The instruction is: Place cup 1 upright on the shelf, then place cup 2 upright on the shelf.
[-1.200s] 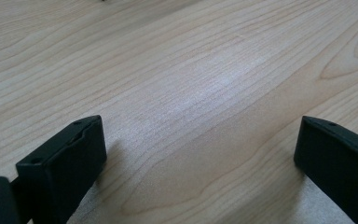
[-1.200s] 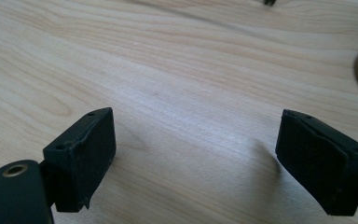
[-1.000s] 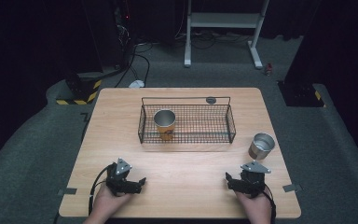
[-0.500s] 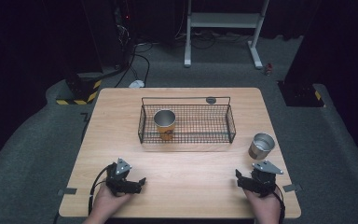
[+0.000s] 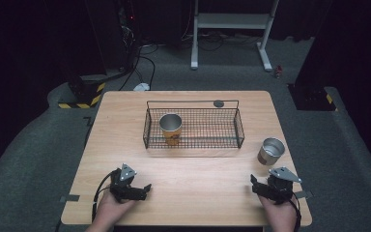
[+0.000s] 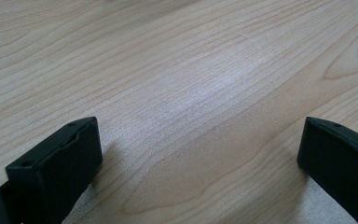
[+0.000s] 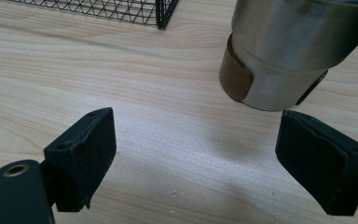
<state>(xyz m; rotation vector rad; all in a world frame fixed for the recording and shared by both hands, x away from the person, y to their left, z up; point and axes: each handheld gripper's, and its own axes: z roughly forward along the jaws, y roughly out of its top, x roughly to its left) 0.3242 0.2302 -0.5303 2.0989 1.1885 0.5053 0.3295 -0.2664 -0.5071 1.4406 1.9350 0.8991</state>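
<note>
A steel cup (image 5: pixel 271 151) with a brown band stands upright on the table's right side; in the right gripper view the steel cup (image 7: pixel 284 51) looms just beyond the jaws, toward the right one. My right gripper (image 5: pixel 257 186) is open, a little nearer than the cup, with bare wood between its jaws. An orange cup (image 5: pixel 171 128) with a metal rim stands in the left part of the black wire basket (image 5: pixel 239 129). My left gripper (image 5: pixel 145 189) rests open near the front left, its jaws over bare table (image 6: pixel 191 116).
The wooden table (image 5: pixel 125 125) ends close behind both hands. A small dark round disc (image 5: pixel 218 103) lies behind the basket. Beyond the table are grey carpet, cables, a black-and-yellow striped block (image 5: pixel 79 99) and a white stand's legs (image 5: pixel 232 34).
My right gripper has slid rightward along the front edge to sit below the steel cup. The left gripper has stayed put.
</note>
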